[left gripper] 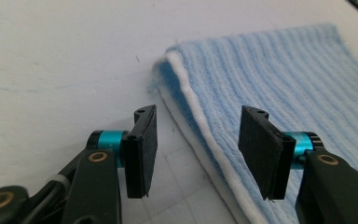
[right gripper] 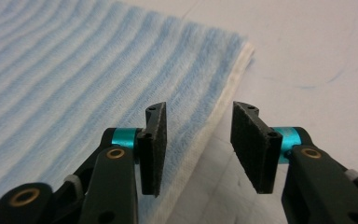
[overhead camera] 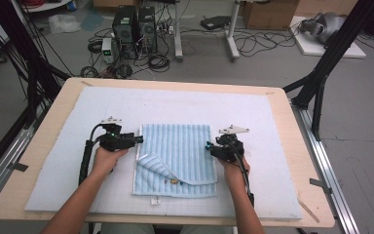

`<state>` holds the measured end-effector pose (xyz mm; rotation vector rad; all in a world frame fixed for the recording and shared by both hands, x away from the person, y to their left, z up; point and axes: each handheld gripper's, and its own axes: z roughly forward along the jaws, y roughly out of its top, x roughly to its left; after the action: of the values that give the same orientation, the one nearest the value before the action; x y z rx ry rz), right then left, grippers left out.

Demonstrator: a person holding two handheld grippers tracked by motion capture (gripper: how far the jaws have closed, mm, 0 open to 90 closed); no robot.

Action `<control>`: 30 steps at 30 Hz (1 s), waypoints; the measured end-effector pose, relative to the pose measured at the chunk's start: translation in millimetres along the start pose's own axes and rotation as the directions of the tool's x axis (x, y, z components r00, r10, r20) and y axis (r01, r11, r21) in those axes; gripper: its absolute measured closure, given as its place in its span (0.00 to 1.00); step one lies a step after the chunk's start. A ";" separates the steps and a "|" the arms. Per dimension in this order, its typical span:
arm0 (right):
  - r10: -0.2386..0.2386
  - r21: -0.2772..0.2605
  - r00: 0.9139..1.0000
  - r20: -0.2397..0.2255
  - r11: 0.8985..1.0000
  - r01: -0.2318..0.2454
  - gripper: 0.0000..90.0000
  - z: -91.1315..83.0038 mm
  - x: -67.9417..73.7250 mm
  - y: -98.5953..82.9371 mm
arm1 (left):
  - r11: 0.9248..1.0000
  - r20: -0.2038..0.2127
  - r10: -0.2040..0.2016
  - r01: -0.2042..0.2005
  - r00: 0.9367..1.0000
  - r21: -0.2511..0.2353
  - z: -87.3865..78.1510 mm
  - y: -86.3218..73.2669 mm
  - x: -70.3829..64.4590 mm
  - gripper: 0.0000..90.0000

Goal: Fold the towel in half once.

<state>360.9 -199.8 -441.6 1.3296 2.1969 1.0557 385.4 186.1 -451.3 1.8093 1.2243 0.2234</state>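
Pale wood table (overhead camera: pixel 53 141) carries a white mat (overhead camera: pixel 68 165); the blue striped towel (overhead camera: pixel 180 146) lies mid-mat, nearer the front edge. Left gripper (overhead camera: pixel 140 139) and right gripper (overhead camera: pixel 208 146) flank it, jaws wide, straddling its side hems.

A blue striped towel (overhead camera: pixel 177 158) lies flat on the pale mat (overhead camera: pixel 53 165) that covers the worktop (overhead camera: pixel 302 146), between the two hand-held grippers. The left hand-held gripper (overhead camera: pixel 139 139) points at the towel's left edge, the right hand-held gripper (overhead camera: pixel 208 146) at its right edge — each just beside the cloth. Below the left one, the towel's near left corner is folded over — its paler underside up.
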 end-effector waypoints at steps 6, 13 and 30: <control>-0.061 0.025 0.997 -0.042 0.998 0.062 0.96 8.3 7.3 0.7 | 0.999 0.013 0.033 -0.034 0.999 0.018 8.3 1.9 -2.6 0.95; -0.050 0.001 0.998 0.037 0.999 0.050 0.96 15.6 3.9 5.6 | 0.999 0.005 0.031 -0.031 1.000 0.023 26.2 21.2 6.5 0.95; 0.031 -0.056 0.999 0.045 0.998 -0.028 0.57 14.8 -7.8 17.6 | 0.995 0.144 0.093 -0.085 0.985 -0.060 13.0 31.6 -0.8 0.57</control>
<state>384.7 -195.6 -438.6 1.3524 2.1058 1.0786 413.1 175.0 -434.5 1.8025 1.0269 0.1684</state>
